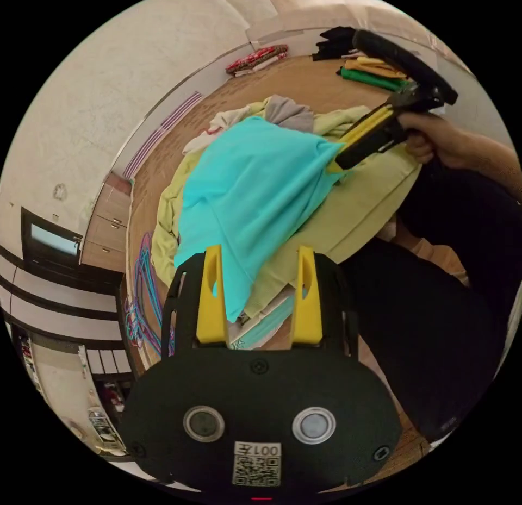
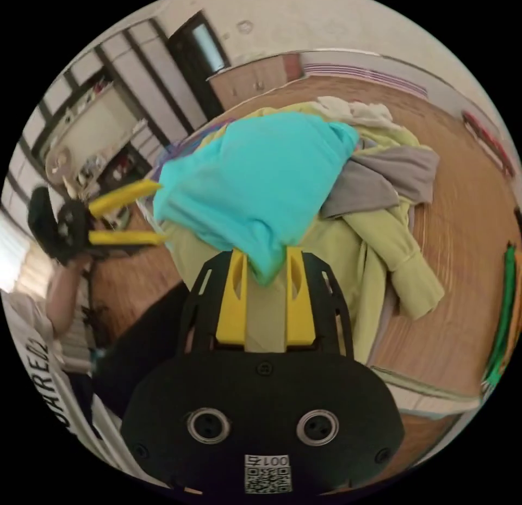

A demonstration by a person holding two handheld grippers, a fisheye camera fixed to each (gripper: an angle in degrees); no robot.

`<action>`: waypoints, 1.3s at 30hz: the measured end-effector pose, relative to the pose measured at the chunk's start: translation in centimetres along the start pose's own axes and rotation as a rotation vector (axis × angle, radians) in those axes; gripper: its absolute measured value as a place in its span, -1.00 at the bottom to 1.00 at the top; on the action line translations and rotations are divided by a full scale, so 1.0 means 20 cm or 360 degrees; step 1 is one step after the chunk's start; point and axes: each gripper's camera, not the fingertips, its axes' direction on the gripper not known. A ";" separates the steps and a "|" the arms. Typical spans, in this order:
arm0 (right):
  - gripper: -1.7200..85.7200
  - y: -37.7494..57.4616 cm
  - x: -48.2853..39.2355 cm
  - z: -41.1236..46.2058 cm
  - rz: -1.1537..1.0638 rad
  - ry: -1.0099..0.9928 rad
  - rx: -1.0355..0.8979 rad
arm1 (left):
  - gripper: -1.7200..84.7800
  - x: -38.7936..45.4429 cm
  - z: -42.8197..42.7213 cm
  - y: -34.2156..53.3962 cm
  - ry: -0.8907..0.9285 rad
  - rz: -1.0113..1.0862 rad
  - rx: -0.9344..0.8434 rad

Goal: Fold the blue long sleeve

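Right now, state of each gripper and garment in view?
right gripper: fingers shut on the turquoise shirt's edge
left gripper: fingers open, holding nothing
turquoise shirt: lifted, draped over the pile
yellow-green garment: spread out under the shirt
grey garment: crumpled on the pile

You have one turquoise shirt [image 1: 255, 184] on top of the heap, with one light green garment [image 2: 375, 244], one grey garment [image 2: 391, 176] and one whitish one [image 2: 353, 111] in it. You hold two tools, the left tool [image 1: 260, 279] and the right tool [image 2: 265, 274]. Along the wall you have two stacks of folded clothes [image 1: 375, 70].
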 end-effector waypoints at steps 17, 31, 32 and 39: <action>-0.93 0.06 -0.20 -1.03 -0.0276 -0.0053 0.0704 | -0.75 -0.12 -0.21 -0.25 -0.0246 -0.0386 0.0187; -0.94 0.01 0.53 -1.59 -0.0016 0.0245 0.0869 | -0.82 -0.56 -0.91 -1.37 -0.0155 0.0080 0.0533; -0.94 0.05 0.52 -1.65 -0.0036 0.0312 0.0913 | -0.82 -0.53 -0.98 -1.43 -0.0188 0.0114 0.0576; -0.92 0.49 0.58 -1.56 0.0001 0.0434 0.0767 | -0.82 0.03 -0.90 -1.45 -0.0358 0.0290 0.0577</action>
